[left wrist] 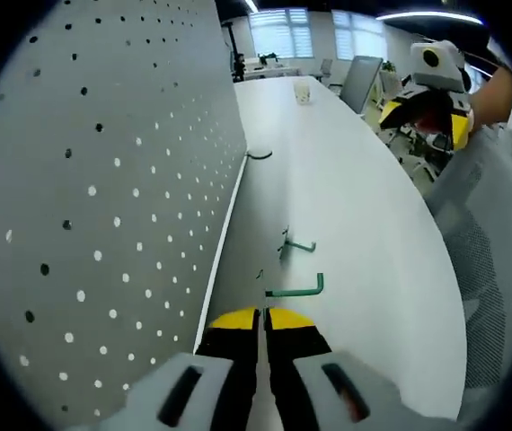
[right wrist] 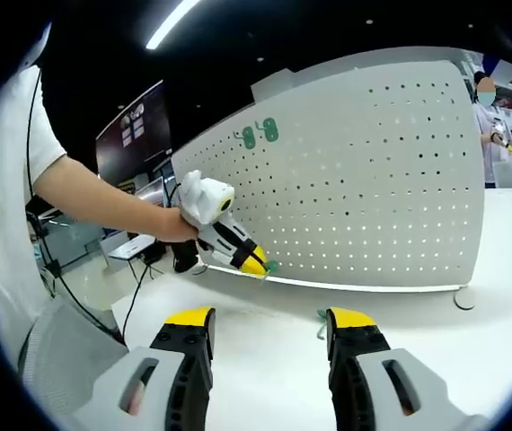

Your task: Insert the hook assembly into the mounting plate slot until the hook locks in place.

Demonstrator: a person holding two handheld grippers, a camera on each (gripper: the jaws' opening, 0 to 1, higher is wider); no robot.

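Left gripper view:
- Left tongs (left wrist: 263, 325): rising from the bottom edge, yellow-tipped black jaws pressing together, apparently pinching the near end of a green hook (left wrist: 296, 289); hard to tell how firm the grip is.
- Green hook: lying just past the jaw tips, long shaft running sideways, short bent end pointing up at the right.
- Second green hook (left wrist: 297, 243): lying farther along the white table (left wrist: 355, 206), apart from the first.
- Dark hook (left wrist: 259, 154): resting farther still, at the foot of the pegboard.
- White pegboard (left wrist: 103, 197): standing upright along the left side, rows of small holes, base meeting the table.
- Pale cup (left wrist: 303, 92): standing near the far end of the table.
- Right tongs (left wrist: 425, 115): hanging at upper right, above the table edge, held in a hand.

Right gripper view:
- Right tongs (right wrist: 269, 325): jaws standing wide apart, gripping nothing, hovering over the table (right wrist: 265, 359).
- Green hook (right wrist: 321, 316): peeking just beside the inner edge of the right-hand jaw, on the table.
- Left tongs (right wrist: 258, 263): held in a person's hand (right wrist: 177, 224), yellow tips pointing down at the pegboard's lower edge, a green hook end (right wrist: 272, 266) showing at the tips.
- Pegboard (right wrist: 373, 180): standing upright across the middle, green markings near its upper left corner.
- Round white foot (right wrist: 464, 297): sitting at the pegboard's right base.
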